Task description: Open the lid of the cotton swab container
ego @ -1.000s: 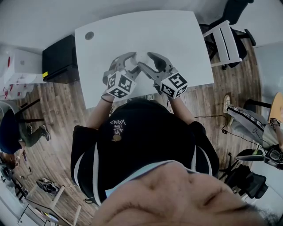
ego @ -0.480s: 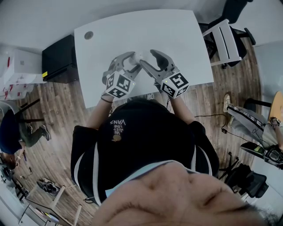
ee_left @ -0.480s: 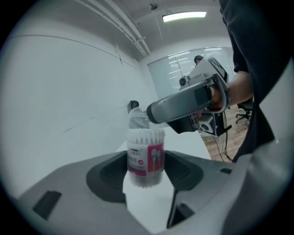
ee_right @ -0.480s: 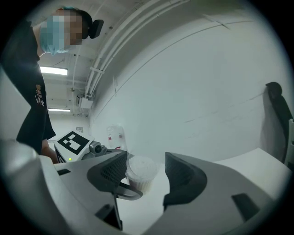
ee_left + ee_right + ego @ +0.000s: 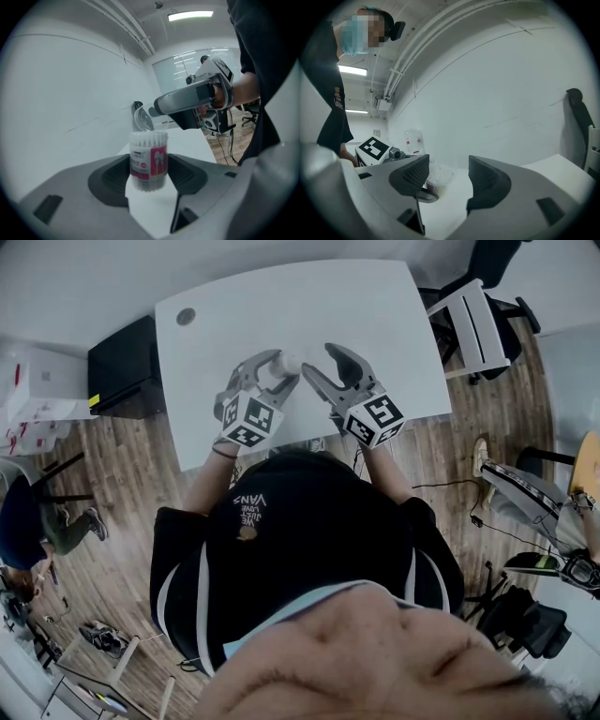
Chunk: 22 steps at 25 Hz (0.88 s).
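Note:
A clear cotton swab container with a pink and white label stands on the white table. My left gripper is shut on it, one pad on each side. Its swab tips show at the top. The clear round lid stands tilted up at the far rim, right by a fingertip of the right gripper. In the head view the container sits in the left gripper, and the right gripper is open just to its right. The right gripper view shows the container blurred beyond the open jaws.
A round grommet sits at the table's far left corner. A black cabinet stands left of the table and an office chair to its right. Another person is at the far left on the wooden floor.
The right gripper has drawn back up and to the right, off the container's top. The left gripper has kept its hold and shifted slightly away from me.

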Motion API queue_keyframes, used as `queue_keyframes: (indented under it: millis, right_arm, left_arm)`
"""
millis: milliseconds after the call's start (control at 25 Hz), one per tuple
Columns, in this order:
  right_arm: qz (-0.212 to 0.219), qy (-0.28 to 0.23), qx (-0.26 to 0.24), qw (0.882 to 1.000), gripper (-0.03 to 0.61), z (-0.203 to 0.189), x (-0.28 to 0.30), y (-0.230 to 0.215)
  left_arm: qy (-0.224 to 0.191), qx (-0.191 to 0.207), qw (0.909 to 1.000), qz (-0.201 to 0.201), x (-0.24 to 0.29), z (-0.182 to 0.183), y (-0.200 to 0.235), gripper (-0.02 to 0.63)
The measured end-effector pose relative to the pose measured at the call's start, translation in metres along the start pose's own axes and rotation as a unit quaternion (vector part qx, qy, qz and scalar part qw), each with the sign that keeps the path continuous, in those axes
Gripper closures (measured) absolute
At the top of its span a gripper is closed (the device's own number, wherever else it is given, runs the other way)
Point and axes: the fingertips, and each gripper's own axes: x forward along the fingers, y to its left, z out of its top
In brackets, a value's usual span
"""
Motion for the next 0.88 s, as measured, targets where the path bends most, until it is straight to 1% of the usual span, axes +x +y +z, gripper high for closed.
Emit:
queue_keyframes:
  millis: [720, 800, 880]
  right_arm:
    - [-0.044, 0.003, -0.004, 0.999, 0.327, 0.001, -0.011, -0.024]
    - [-0.048, 0.004, -0.005, 0.999, 0.327, 0.001, -0.011, -0.027]
    - [-0.051, 0.005, -0.006, 0.999, 0.327, 0.001, -0.012, -0.028]
  left_arm:
    - [-0.005, -0.018, 0.9998, 0.010, -0.004, 0.001, 0.007, 0.357]
    - [-0.008, -0.024, 0.9996, 0.011, -0.005, 0.001, 0.008, 0.357]
    - [-0.012, -0.039, 0.9991, 0.010, -0.006, 0.002, 0.009, 0.357]
